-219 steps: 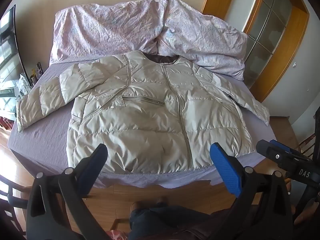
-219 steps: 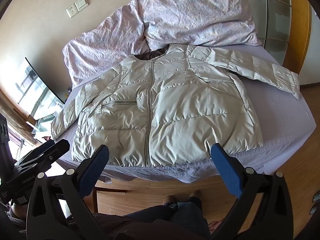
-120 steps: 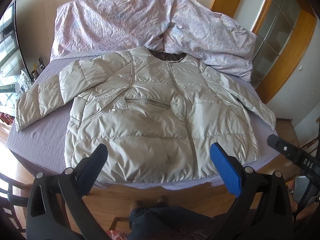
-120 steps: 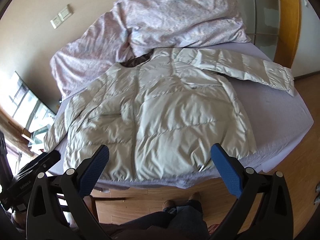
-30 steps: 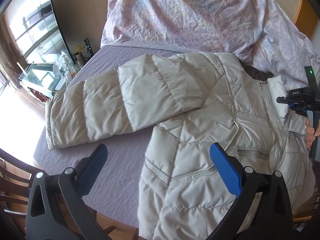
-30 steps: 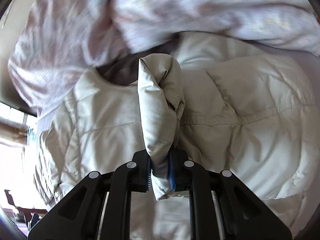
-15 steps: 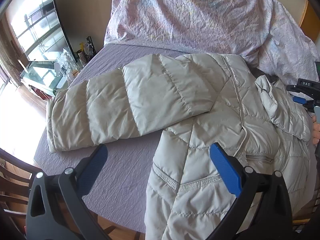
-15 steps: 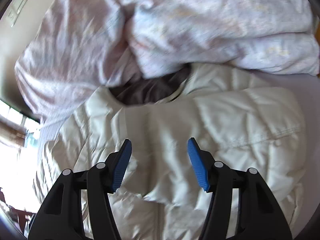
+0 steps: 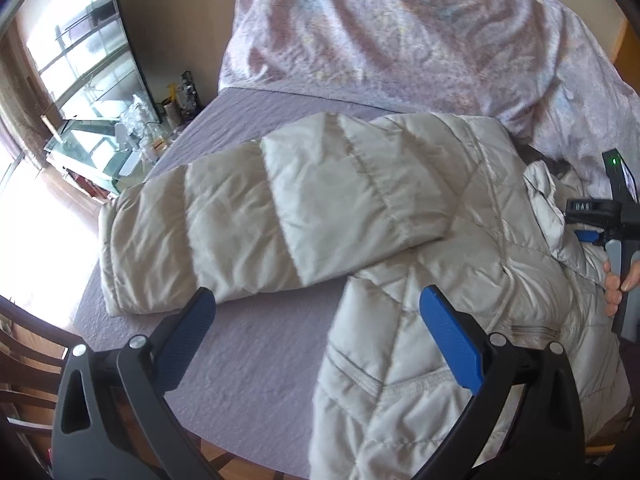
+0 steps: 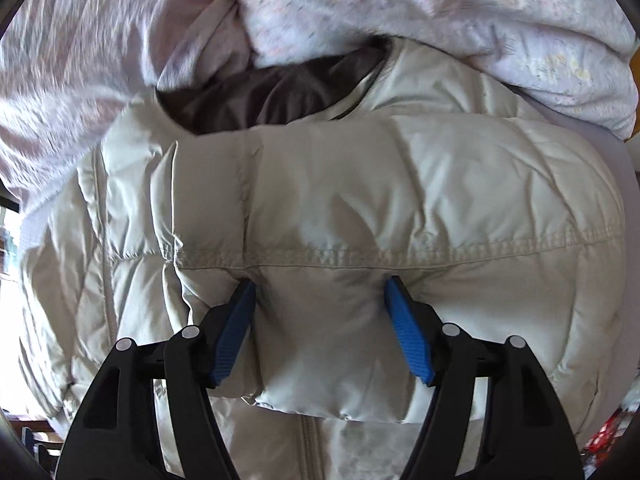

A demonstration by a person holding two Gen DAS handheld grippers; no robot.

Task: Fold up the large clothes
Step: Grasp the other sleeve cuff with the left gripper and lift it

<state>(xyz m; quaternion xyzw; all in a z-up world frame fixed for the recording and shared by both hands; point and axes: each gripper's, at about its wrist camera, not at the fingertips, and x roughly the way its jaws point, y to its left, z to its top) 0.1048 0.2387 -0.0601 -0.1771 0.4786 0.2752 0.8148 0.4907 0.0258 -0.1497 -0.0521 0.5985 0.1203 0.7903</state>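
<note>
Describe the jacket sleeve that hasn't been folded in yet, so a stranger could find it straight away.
On the bed with the lilac fitted sheet, a pale beige quilted puffer jacket lies below the crumpled floral pink duvet. Its unfolded sleeve stretches flat on the sheet toward the bright window. The other sleeve is folded across the jacket's chest.

Bed [image 9: 256, 380] covered by a lilac sheet, wrinkled. Crumpled floral duvet [image 9: 400, 32] heaped at its head, against a beige wall. Dark screen [image 9: 128, 48] leaning near the bed's left corner; small bottles [image 9: 184, 96] and a glass stand [image 9: 92, 148] beside it. Wooden chair [image 9: 24, 364] at lower left.
</note>
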